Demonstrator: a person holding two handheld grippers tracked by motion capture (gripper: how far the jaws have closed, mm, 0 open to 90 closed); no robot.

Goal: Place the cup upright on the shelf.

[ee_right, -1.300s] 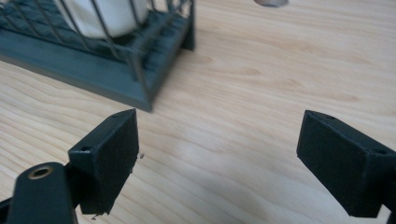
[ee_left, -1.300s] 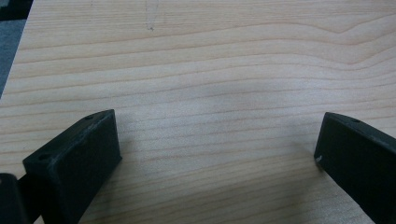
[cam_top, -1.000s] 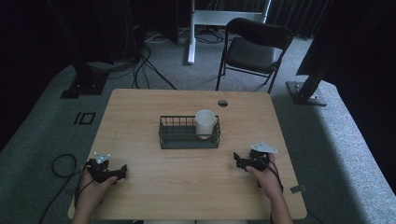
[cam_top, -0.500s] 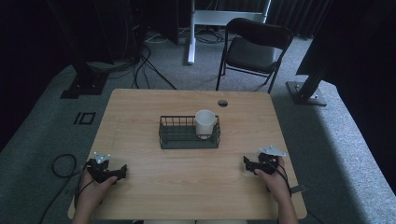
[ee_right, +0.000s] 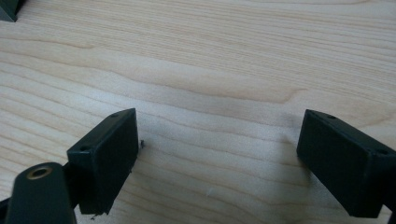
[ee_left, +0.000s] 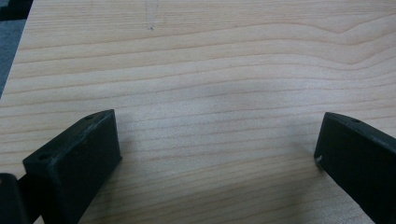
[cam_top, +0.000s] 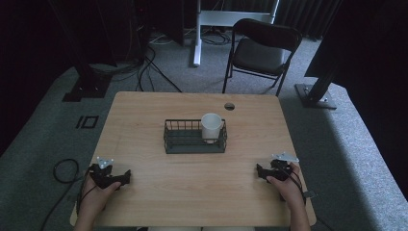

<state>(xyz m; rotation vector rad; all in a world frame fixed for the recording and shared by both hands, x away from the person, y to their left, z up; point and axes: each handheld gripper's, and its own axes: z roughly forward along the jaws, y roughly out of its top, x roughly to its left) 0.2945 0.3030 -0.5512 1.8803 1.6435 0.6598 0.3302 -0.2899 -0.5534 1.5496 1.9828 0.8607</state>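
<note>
left gripper (cam_top: 111,176): jaws spread, empty, parked low at near table (cam_top: 192,192) edge | right gripper (cam_top: 274,172): same, likely resting | cup (cam_top: 211,127) upright in basket (cam_top: 195,142), well apart

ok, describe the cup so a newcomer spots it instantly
Start at the wooden table and find the dark wire basket at its middle. The cup stands upright in the basket's right end. It is plain white, the one pale thing inside the dark wire.

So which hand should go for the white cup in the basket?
Probably right. The cup stands at the basket's right end, nearer the right gripper than the left gripper. Both are open and empty.
</note>
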